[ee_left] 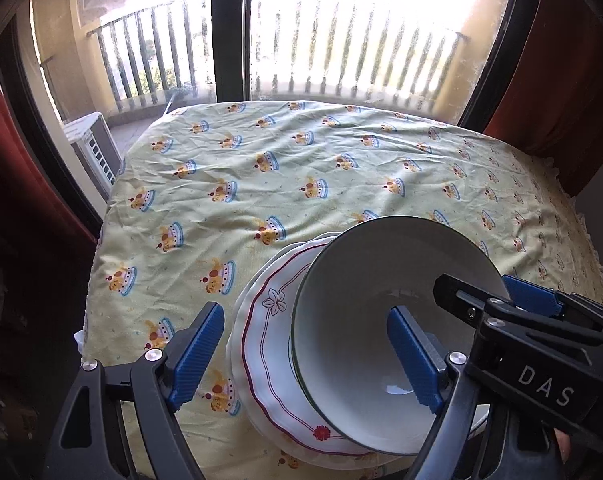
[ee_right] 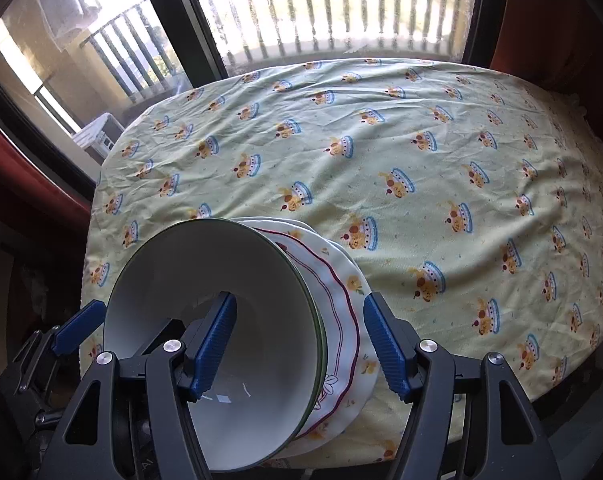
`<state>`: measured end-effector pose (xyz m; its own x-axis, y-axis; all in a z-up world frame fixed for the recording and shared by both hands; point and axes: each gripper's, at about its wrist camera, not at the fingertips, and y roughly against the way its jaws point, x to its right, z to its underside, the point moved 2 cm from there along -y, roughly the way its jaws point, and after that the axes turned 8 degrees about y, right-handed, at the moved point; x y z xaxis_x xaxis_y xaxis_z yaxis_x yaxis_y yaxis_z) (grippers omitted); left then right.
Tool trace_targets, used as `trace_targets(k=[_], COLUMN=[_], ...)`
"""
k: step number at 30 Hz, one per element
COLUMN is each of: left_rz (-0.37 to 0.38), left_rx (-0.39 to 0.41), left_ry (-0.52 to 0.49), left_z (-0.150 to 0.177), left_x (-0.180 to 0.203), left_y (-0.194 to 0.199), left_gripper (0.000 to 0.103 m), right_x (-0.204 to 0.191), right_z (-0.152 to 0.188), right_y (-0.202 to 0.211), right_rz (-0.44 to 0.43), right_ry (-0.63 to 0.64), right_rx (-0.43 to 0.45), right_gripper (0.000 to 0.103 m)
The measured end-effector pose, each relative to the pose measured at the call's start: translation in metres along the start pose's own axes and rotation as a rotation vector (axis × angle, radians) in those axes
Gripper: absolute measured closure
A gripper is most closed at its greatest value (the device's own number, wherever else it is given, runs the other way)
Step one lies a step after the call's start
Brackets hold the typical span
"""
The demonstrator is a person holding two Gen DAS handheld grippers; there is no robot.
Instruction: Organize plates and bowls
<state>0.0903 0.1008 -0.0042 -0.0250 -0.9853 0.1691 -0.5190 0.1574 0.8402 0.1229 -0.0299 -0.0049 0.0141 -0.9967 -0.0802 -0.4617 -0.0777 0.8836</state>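
Bowl (ee_left: 365, 320), smooth and round, atop scalloped plates (ee_left: 261, 344).

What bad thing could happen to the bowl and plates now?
The bowl sits on the stacked plates near the table's front edge, so a nudge might slide the pile off. The left gripper and right gripper each have one finger inside the bowl, so a careless pull could tip it. The wrinkled tablecloth could make the pile wobble.

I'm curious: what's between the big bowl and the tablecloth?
Stacked plates, the top one red-rimmed, sit between bowl and tablecloth; both wrist views show it.
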Motion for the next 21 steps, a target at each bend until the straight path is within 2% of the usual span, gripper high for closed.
trace_targets(k=[5, 8, 11, 12, 17, 20, 21], left_rz=[-0.053, -0.044, -0.105, -0.113, -0.108, -0.113, -0.102], left_rx=[0.045, 0.101, 0.183, 0.201, 0.252, 0.341, 0.33], left_ry=[0.075, 0.121, 0.132, 0.132, 0.131, 0.132, 0.124], left_z=[0.006, 0.015, 0.028, 0.033, 0.063, 0.084, 0.088], left_x=[0.003, 0.007, 0.013, 0.016, 0.03, 0.04, 0.043], left_y=[0.018, 0.031, 0.043, 0.044, 0.047, 0.049, 0.046], left_gripper=[0.015, 0.013, 0.009, 0.006, 0.006, 0.004, 0.003], right_x=[0.017, 0.035, 0.052, 0.058, 0.084, 0.097, 0.101], right_z=[0.005, 0.014, 0.024, 0.028, 0.055, 0.075, 0.082], right_y=[0.03, 0.05, 0.065, 0.067, 0.069, 0.066, 0.064], right_rz=[0.0, 0.036, 0.081, 0.087, 0.125, 0.135, 0.138], right_ry=[0.032, 0.027, 0.049, 0.061, 0.079, 0.071, 0.07], right_rx=[0.106, 0.195, 0.264, 0.276, 0.307, 0.321, 0.326], right_gripper=[0.032, 0.023, 0.018, 0.018, 0.017, 0.017, 0.017])
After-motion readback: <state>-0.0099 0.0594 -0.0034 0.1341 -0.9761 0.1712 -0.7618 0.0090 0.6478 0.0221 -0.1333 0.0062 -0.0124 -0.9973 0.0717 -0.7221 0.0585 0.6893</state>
